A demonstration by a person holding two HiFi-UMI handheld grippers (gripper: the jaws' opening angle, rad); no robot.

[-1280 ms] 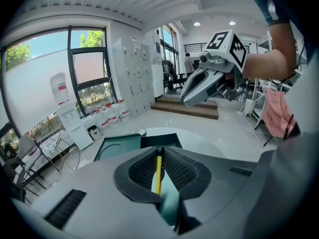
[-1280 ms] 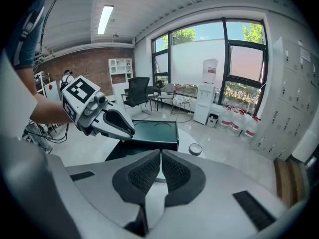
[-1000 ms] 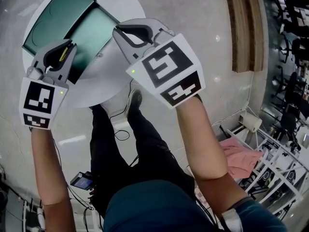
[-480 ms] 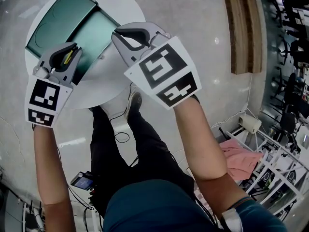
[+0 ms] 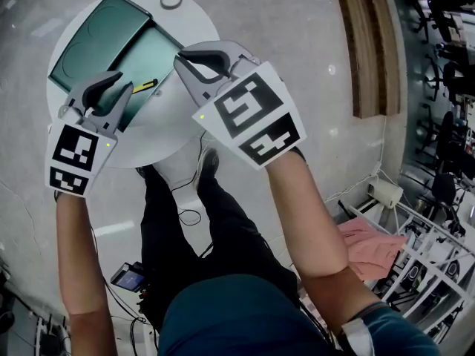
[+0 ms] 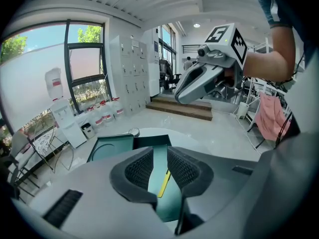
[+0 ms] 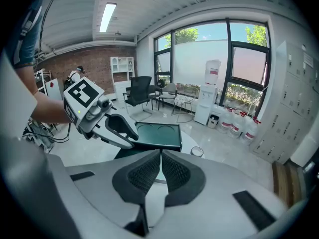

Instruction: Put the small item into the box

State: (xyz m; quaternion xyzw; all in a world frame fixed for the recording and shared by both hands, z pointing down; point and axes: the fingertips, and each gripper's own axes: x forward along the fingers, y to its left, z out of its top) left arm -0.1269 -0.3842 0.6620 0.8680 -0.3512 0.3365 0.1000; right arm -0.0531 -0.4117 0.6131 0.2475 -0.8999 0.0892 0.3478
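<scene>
— Where is the yellow item (image 5: 144,87)?
— We see it lying flat and slantwise on the floor of the open green box (image 5: 152,50), just beside the tips of our left gripper (image 5: 122,82).
— Does our left gripper grip it?
— No. Its jaws stand spread with nothing between them. Through the gap we look down on the item in the box.
— And our right gripper (image 5: 180,53)?
— Its jaws are pressed almost together and empty, above the round table (image 5: 165,121) by the box's edge. The lid (image 5: 93,43) lies open alongside.
</scene>
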